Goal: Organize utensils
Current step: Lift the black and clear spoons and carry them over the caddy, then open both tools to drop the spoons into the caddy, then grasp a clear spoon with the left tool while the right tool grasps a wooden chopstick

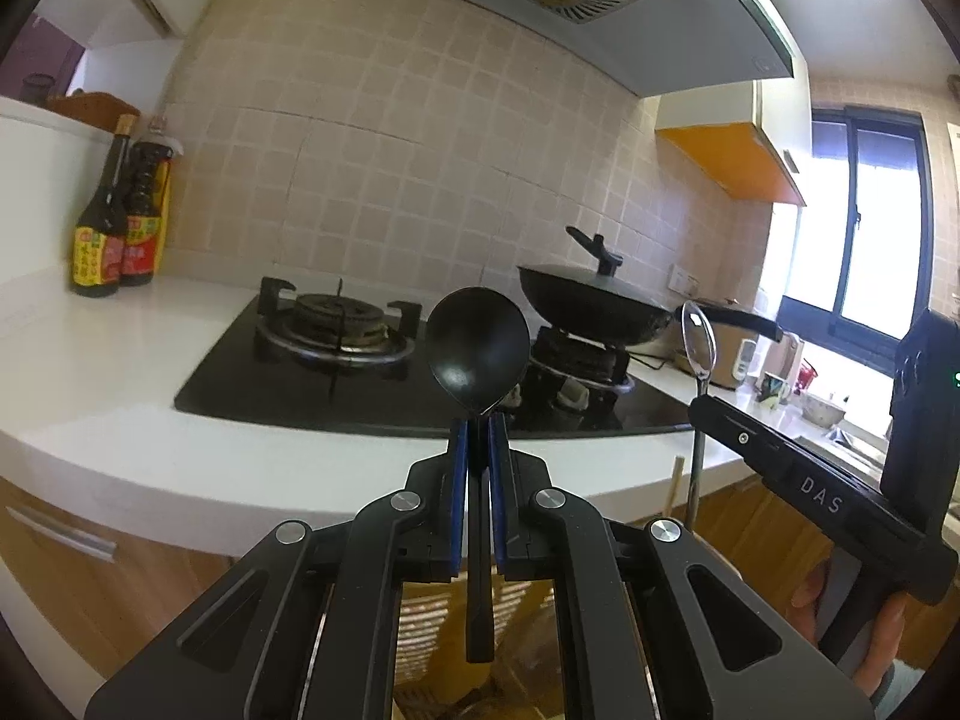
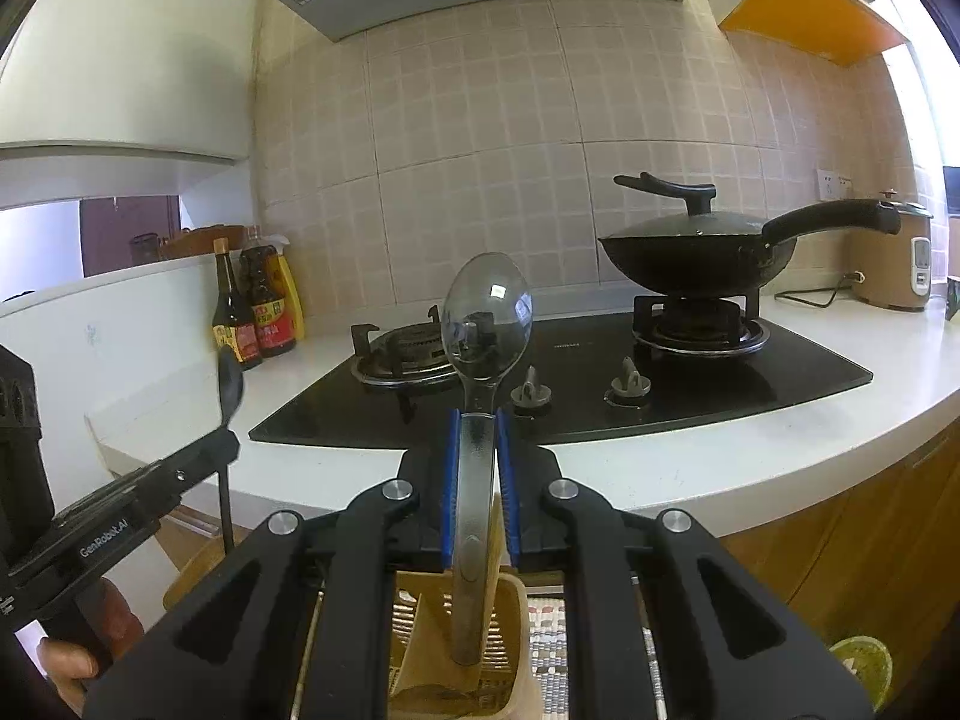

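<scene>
In hand: my left gripper (image 1: 478, 426) pinching a black spoon (image 1: 478, 348), my right gripper (image 2: 478, 426) pinching a clear spoon (image 2: 486, 324); both upright above the slatted holder (image 2: 459, 648), neither yet dropped in.

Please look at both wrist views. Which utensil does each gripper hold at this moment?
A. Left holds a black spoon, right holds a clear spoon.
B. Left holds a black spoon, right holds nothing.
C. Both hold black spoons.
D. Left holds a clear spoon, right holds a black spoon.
A: the left gripper is clamped on the black spoon, and the right gripper is clamped on the clear spoon, both bowls pointing up.
</scene>
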`<state>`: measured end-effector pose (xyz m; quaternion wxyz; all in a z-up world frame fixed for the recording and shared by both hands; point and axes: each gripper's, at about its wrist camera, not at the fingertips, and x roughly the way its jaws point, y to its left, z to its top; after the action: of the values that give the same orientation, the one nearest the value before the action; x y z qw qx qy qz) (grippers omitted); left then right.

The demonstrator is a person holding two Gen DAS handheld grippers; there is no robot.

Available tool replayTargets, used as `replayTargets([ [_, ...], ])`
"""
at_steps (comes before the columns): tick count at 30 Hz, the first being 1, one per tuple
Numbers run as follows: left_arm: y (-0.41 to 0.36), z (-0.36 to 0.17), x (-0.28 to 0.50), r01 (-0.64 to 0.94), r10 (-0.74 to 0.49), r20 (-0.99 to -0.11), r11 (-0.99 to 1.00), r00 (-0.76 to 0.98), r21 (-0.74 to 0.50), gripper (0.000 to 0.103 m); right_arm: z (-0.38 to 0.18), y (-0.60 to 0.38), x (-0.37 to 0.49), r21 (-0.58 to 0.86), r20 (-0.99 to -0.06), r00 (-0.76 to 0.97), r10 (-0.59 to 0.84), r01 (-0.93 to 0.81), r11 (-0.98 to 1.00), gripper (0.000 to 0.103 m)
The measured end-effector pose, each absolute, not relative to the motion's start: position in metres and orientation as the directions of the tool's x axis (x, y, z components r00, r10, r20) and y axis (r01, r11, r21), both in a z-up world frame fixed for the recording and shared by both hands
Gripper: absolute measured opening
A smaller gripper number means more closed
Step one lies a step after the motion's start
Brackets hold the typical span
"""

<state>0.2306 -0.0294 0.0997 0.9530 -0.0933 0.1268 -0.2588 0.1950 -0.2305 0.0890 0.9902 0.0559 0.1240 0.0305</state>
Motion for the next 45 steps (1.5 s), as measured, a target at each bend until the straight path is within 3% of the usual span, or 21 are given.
replayTargets([
  [3, -0.028, 0.096, 0.227, 0.479, -0.528, -0.201, 0.843, 0.826, -0.244, 0.011, 0.086, -0.233, 0.189, 0.127, -0.26, 0.962, 0.081, -0.049, 0.991, 0.013],
  [5, -0.025, 0.095, 0.222, 0.481, -0.531, -0.202, 0.84, 0.823, -0.25, 0.016, 0.085, -0.236, 0.181, 0.137, -0.268, 0.96, 0.084, -0.048, 0.989, 0.028],
  [6, -0.022, 0.095, 0.219, 0.481, -0.533, -0.203, 0.838, 0.821, -0.256, 0.019, 0.085, -0.236, 0.176, 0.137, -0.269, 0.96, 0.08, -0.044, 0.99, 0.03],
  [12, -0.001, 0.1, 0.192, 0.474, -0.542, -0.211, 0.828, 0.813, -0.3, 0.035, 0.089, -0.24, 0.142, 0.168, -0.322, 0.94, 0.115, -0.063, 0.984, 0.031],
  [20, 0.031, 0.113, 0.153, 0.466, -0.567, -0.248, 0.806, 0.786, -0.365, 0.037, 0.095, -0.238, 0.097, 0.206, -0.454, 0.881, 0.133, -0.041, 0.978, 0.031],
  [27, 0.036, 0.112, 0.122, 0.44, -0.561, -0.427, 0.825, 0.709, -0.354, 0.042, 0.079, -0.225, 0.078, 0.239, -0.642, 0.746, 0.176, -0.023, 0.971, 0.031],
  [34, 0.035, 0.067, 0.109, 0.397, -0.538, -0.652, 0.84, 0.534, -0.368, 0.042, 0.028, -0.21, 0.075, 0.192, -0.834, 0.526, 0.166, -0.006, 0.981, 0.031],
  [38, 0.032, 0.028, 0.101, 0.388, -0.509, -0.752, 0.849, 0.419, -0.359, 0.04, 0.001, -0.204, 0.067, 0.186, -0.879, 0.445, 0.169, -0.006, 0.983, 0.031],
  [45, 0.024, -0.023, 0.098, 0.388, -0.455, -0.84, 0.861, 0.296, -0.329, 0.034, -0.035, -0.194, 0.056, 0.143, -0.915, 0.379, 0.14, -0.021, 0.99, 0.031],
])
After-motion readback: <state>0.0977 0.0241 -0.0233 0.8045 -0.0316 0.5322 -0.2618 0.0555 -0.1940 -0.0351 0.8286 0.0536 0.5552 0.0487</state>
